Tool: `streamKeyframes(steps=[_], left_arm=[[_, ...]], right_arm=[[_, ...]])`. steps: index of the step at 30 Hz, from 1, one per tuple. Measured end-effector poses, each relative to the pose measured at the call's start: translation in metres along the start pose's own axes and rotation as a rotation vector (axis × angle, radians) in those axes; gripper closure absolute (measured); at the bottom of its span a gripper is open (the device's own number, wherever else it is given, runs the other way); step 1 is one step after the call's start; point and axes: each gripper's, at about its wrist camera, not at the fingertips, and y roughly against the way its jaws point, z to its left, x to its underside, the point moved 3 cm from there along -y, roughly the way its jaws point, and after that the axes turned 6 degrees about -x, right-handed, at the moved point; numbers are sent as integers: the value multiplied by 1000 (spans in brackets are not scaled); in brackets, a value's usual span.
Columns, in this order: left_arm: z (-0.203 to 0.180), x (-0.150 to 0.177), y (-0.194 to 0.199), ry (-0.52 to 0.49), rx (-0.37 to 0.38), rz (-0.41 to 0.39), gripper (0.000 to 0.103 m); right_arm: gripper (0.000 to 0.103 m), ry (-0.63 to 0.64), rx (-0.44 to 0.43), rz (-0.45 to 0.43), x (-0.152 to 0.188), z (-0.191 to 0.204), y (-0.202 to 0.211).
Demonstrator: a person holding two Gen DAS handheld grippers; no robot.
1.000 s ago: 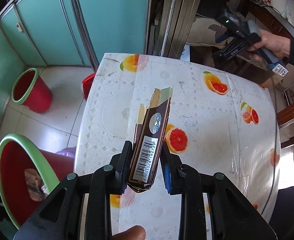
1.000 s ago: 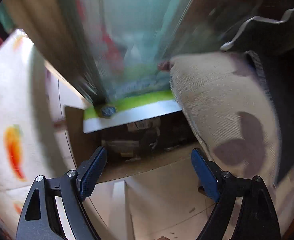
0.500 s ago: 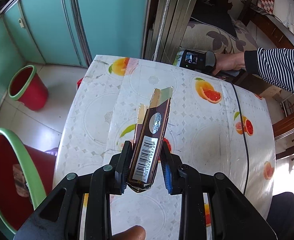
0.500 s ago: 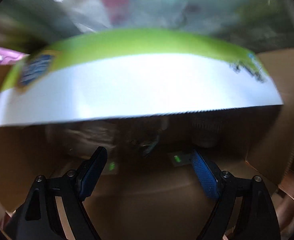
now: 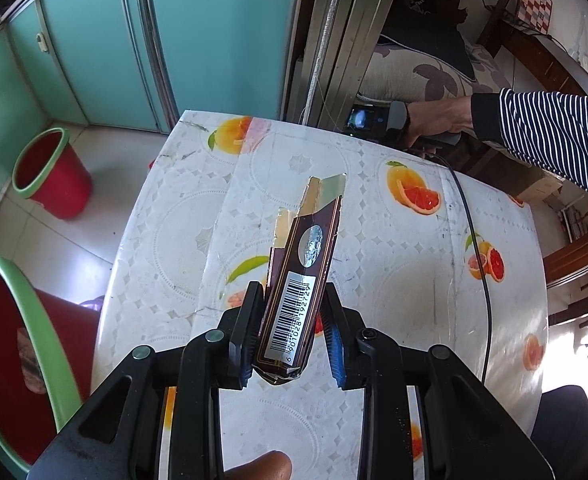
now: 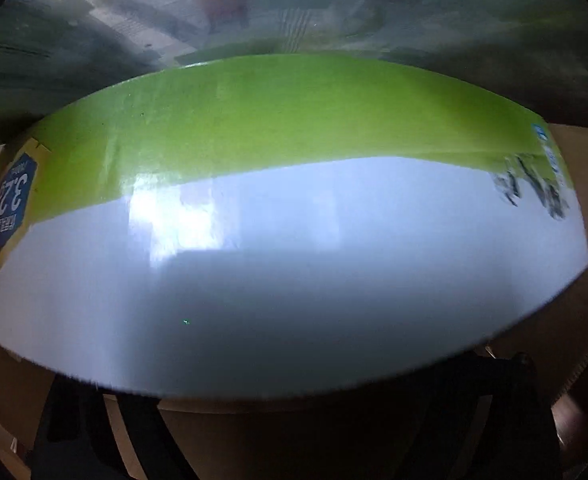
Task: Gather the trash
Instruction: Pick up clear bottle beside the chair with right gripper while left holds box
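My left gripper (image 5: 292,330) is shut on a flattened brown cigarette pack (image 5: 300,280) with a barcode and gold foil, held above the fruit-patterned table (image 5: 414,280). A red bin with a green rim (image 5: 10,360) stands at the lower left below the table edge, with some trash inside. The right gripper's body (image 5: 374,120) shows past the far table edge, held by a hand in a striped sleeve. In the right wrist view a green and white carton flap (image 6: 274,220) fills the frame and hides the fingertips; only dark gripper arms show below it, inside a cardboard box (image 6: 554,340).
A second red bin (image 5: 50,176) stands on the tiled floor at the left. Teal cabinet doors (image 5: 214,40) and a metal door frame (image 5: 334,32) lie behind the table. A black cable (image 5: 478,248) runs across the table's right side. A cushioned seat (image 5: 434,68) is at the back.
The right gripper has pushed deeper into the cardboard box, and the green and white flap now covers its fingers. The left gripper with the pack has drifted slightly toward the table.
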Motion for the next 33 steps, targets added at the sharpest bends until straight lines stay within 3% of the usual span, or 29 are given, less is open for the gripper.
streamKeyframes(steps=[3, 6, 9, 10, 15, 17, 24, 27, 30, 33], left_arm=[[-1, 0, 1, 0, -1, -9, 75], [1, 0, 3, 3, -2, -22, 75], [3, 1, 6, 14, -2, -31, 75], [3, 1, 6, 13, -4, -32, 74], [3, 2, 3, 12, -17, -36, 74], [1, 2, 2, 19, -13, -34, 74], [-1, 2, 3, 42, -6, -41, 74], [-1, 1, 5, 53, 2, -39, 74], [1, -1, 9, 62, -4, -43, 74], [5, 0, 12, 84, -4, -47, 74]], right_arm=[[1, -85, 52, 93, -3, -20, -12], [1, -191, -27, 192, 20, -41, -35], [1, -242, -85, 73, 28, -53, -25], [1, -240, -67, 69, 28, -55, -22], [1, -208, -149, 152, 22, -52, -18], [1, -203, -130, 193, 18, -55, -16], [1, -207, -134, 209, 28, -60, 6], [0, -321, -253, 213, 45, -73, 13], [0, -392, -317, 164, 61, -83, 25], [1, -357, -219, 122, 65, -77, 35]])
